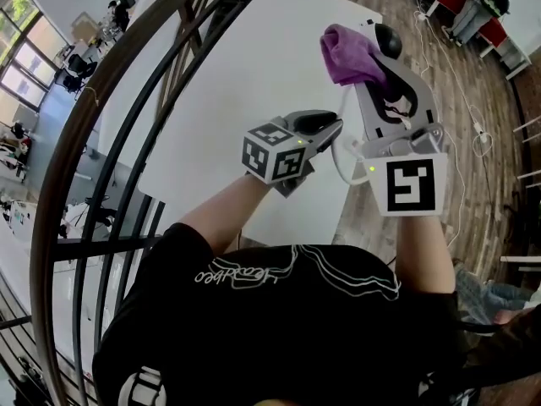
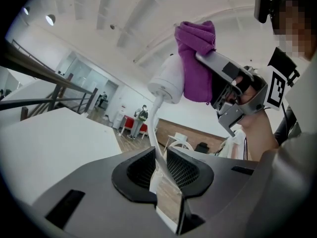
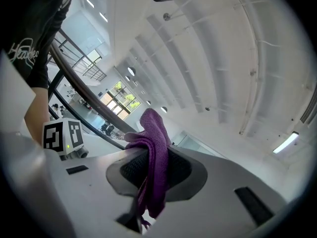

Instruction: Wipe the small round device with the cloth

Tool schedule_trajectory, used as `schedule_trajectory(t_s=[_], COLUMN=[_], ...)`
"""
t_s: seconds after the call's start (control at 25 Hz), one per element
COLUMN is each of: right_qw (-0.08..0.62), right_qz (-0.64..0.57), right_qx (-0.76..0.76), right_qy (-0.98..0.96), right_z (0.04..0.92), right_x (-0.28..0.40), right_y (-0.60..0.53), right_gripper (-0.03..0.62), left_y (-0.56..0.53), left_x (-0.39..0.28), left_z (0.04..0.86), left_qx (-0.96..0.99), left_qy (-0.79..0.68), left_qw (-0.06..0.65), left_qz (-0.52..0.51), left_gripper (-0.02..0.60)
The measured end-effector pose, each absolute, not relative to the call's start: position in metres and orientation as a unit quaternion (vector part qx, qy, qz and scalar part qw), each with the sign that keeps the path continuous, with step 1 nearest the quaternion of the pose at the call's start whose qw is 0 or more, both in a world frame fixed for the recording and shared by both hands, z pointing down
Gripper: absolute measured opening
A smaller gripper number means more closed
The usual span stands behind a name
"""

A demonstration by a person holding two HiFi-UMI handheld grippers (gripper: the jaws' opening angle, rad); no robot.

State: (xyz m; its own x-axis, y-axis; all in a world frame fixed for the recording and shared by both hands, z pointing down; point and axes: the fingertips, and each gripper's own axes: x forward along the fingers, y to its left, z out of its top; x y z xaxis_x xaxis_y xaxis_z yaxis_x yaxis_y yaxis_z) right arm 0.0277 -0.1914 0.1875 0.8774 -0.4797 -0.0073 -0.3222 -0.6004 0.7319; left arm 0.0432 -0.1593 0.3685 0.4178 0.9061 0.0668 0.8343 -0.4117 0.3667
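The small round white device (image 2: pixel 168 81) hangs in the air on a white cord (image 2: pixel 156 128). That cord runs down between the jaws of my left gripper (image 2: pixel 159 170), which is shut on it. The purple cloth (image 2: pixel 195 58) presses against the device's right side, pinched in my right gripper (image 2: pixel 233 86). In the head view the cloth (image 1: pixel 348 53) sits at the tip of the right gripper (image 1: pixel 372 68) and hides most of the device. The left gripper (image 1: pixel 331 127) is just below and left of it. In the right gripper view the cloth (image 3: pixel 154 162) hangs from the shut jaws.
A white table (image 1: pixel 254 74) lies under both grippers, its right edge meeting the wooden floor (image 1: pixel 473 100). A black metal railing (image 1: pixel 110 142) curves along the left. The person's arms and black shirt (image 1: pixel 270 328) fill the bottom.
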Motion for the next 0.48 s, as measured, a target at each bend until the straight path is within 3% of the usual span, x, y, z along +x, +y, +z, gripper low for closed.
schedule_trajectory(t_s=[0.48], right_qw=[0.378], right_qz=[-0.068], right_qx=[0.891], right_qy=[-0.242], right_z=[0.234], right_x=[0.035], right_y=[-0.197], right_gripper=[0.066], left_y=[-0.219], left_x=[0.026], left_z=[0.353], left_qx=[0.83], left_qy=[0.52], left_qw=[0.185], left_qz=[0.086], left_gripper=[0.066])
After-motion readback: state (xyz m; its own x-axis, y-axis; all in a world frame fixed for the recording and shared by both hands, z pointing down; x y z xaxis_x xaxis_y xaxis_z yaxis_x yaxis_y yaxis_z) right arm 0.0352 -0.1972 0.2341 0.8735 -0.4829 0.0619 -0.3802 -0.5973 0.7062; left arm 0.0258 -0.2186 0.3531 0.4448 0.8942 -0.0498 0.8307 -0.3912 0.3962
